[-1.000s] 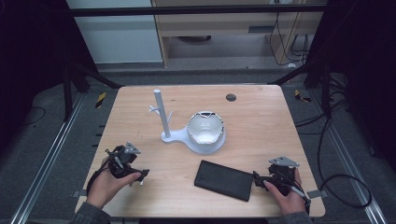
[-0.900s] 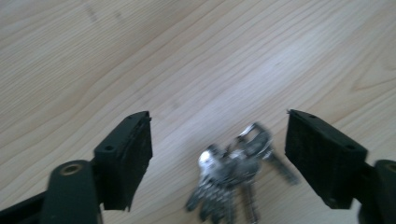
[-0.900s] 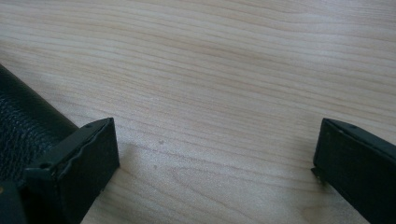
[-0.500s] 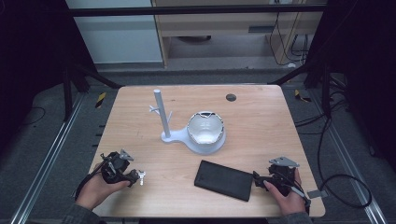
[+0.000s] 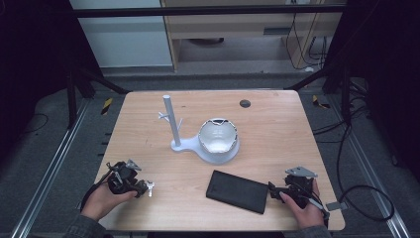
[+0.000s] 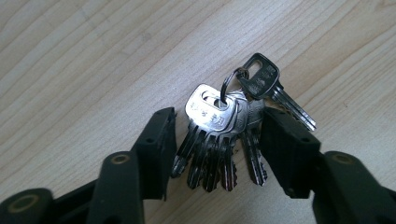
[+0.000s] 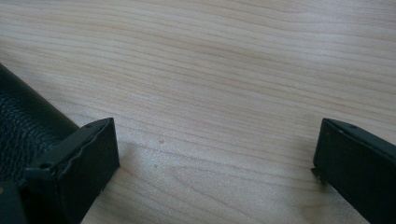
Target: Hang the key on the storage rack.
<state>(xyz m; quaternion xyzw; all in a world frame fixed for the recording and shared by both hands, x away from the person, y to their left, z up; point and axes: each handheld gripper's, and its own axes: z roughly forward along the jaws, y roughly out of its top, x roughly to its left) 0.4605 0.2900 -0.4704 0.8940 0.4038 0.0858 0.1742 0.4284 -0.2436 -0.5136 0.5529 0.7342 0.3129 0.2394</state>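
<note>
**Straddling the keys with nothing clamped yet**

Straddling the bunch of keys [image 6: 224, 135], your left gripper [image 6: 217, 144] had its jaws apart, one on each flank of the fanned blades, and neither clearly pressed the metal. The bunch lay flat on the table [image 5: 277, 124] near its front left corner. One key [image 6: 271, 88] splayed out past the far side of the jaw on that side, joined only by the ring [image 6: 232, 81]. If you had closed there, I judge the jaws might have caught the loose blades unevenly; the stack could have slid, fanned wider or squirted out, and the outlying key would have dangled and swung on any lift.

Your right gripper [image 7: 215, 154] also stood wide open over bare wood near the front right corner, one jaw just beside the black case [image 5: 237, 191]. A careless closing or sideways nudge could have pushed that case.

Farther toward the middle stood the white stand [image 5: 173, 126] with its bowl [image 5: 218, 136], well apart from both hands.
</note>
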